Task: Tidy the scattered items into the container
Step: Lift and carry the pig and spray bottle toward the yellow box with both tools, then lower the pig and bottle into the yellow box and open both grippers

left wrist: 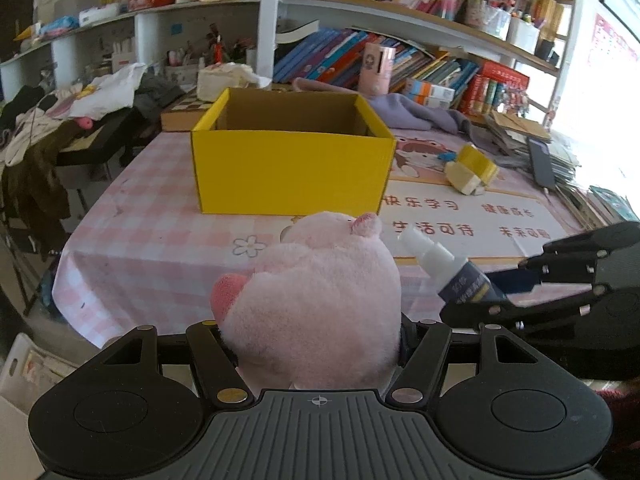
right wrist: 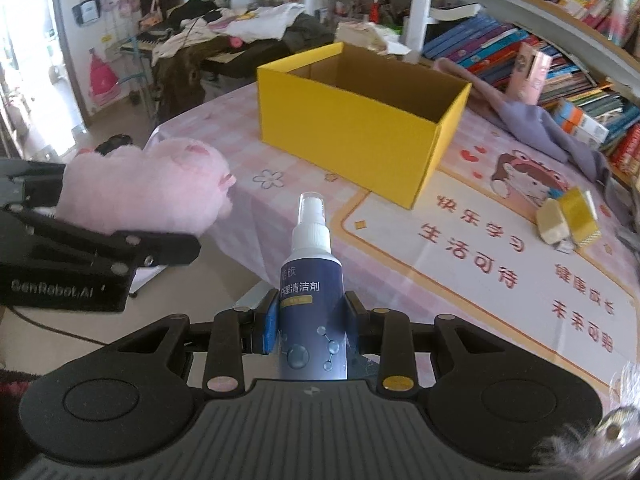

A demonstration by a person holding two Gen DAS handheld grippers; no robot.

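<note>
Left gripper [left wrist: 316,344]: your fingers are clamped on the soft pink plush pig toy [left wrist: 320,300]. They stand moderately wide only because the plush is bulky, and it bulges out between them.
Right gripper [right wrist: 312,320]: your fingers are pinched narrow on the lower body of the small dark-blue spray bottle with a white pump top [right wrist: 312,280]. The nozzle points forward and away from you, so the label and cap stay clear of the pads.
Where both loads are: off the near edge of the table [left wrist: 160,240], side by side in the air, neither touching the pink checked tablecloth.
Container: the open yellow cardboard box [left wrist: 292,168] stands on the table towards its far left side, well apart from both grippers. What you can see of its inside shows bare brown walls and nothing lying there.
Still scattered: a yellow and cream block-shaped packet [left wrist: 472,170] lies near the right edge of the table, beside the box but apart from it.
Why held this way, as I judge it: you have one item in each hand so both can go to the box in a single trip.
Next: bring each load over the box rim before letting go; the plush is wide, so give it the middle.
Risk: the two grippers sit close, so mind they do not knock together over the opening.
</note>
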